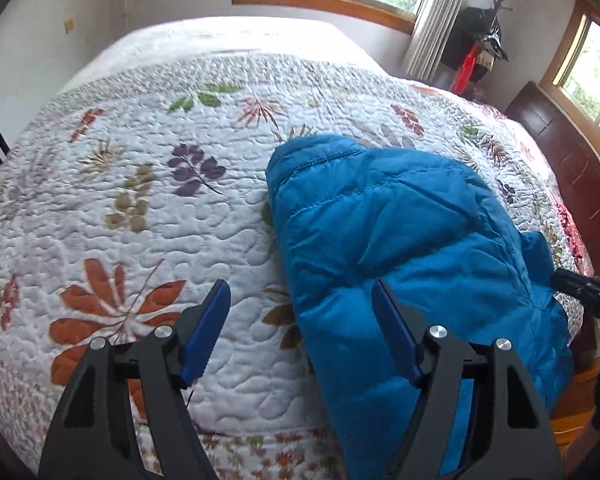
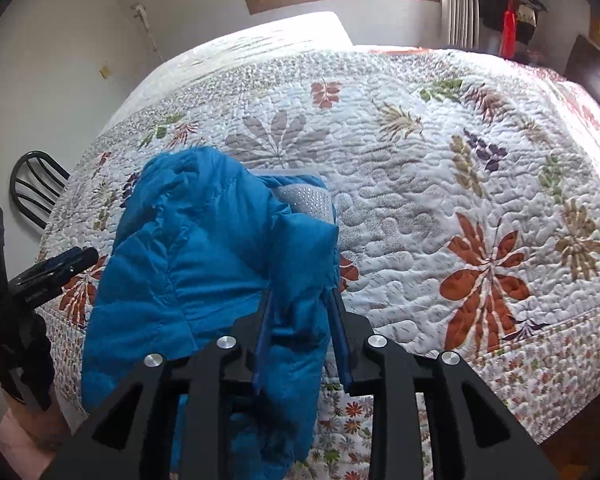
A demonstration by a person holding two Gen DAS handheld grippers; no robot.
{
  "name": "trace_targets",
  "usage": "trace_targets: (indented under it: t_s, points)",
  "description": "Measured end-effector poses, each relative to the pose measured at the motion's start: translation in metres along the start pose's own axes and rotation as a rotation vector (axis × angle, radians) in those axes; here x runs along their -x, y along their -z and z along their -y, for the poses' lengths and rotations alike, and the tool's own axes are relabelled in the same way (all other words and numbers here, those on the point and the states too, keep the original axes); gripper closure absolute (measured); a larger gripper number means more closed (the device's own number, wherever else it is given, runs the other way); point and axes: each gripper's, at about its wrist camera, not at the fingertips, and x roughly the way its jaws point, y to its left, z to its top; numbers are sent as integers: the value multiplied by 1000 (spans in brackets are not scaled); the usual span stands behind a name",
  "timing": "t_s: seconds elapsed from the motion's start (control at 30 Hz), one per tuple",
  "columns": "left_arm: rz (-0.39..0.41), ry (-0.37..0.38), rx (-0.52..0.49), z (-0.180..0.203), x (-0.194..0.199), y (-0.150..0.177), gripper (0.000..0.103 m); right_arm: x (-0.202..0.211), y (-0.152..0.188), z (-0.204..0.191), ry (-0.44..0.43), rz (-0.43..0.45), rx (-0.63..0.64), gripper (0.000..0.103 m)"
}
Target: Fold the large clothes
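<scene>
A blue puffer jacket [image 1: 400, 240] lies bunched on the bed near its front edge, part of it hanging over the edge. In the right wrist view the jacket [image 2: 204, 248] shows its grey dotted lining [image 2: 308, 200] at the far side. My left gripper [image 1: 300, 292] is open and empty, its right finger over the jacket's left edge, its left finger over the quilt. My right gripper [image 2: 300, 300] is shut on a fold of the blue jacket at its near right side. The left gripper also shows in the right wrist view [image 2: 56, 268], to the left of the jacket.
The bed is covered by a white quilt with leaf prints [image 1: 140, 200]. A black chair [image 2: 36, 188] stands at the bed's left side. A dark wooden headboard [image 1: 568, 168] is on the right. Windows and a curtain [image 1: 432, 16] are behind.
</scene>
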Motion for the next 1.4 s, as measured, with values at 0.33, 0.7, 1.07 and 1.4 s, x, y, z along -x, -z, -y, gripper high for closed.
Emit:
trace_targets:
  t_s: [0.33, 0.7, 1.07, 1.4]
  points:
    - [33, -8, -150, 45, 16, 49, 30, -16, 31, -40, -57, -72, 122, 76]
    - [10, 44, -110, 18, 12, 44, 27, -14, 36, -15, -183, -41, 39, 60]
    - [-158, 305, 135, -55, -33, 27, 15, -38, 24, 38, -337, -70, -94, 19]
    - [-245, 601, 190, -51, -75, 36, 10, -108, 35, 65, -615, -143, -231, 6]
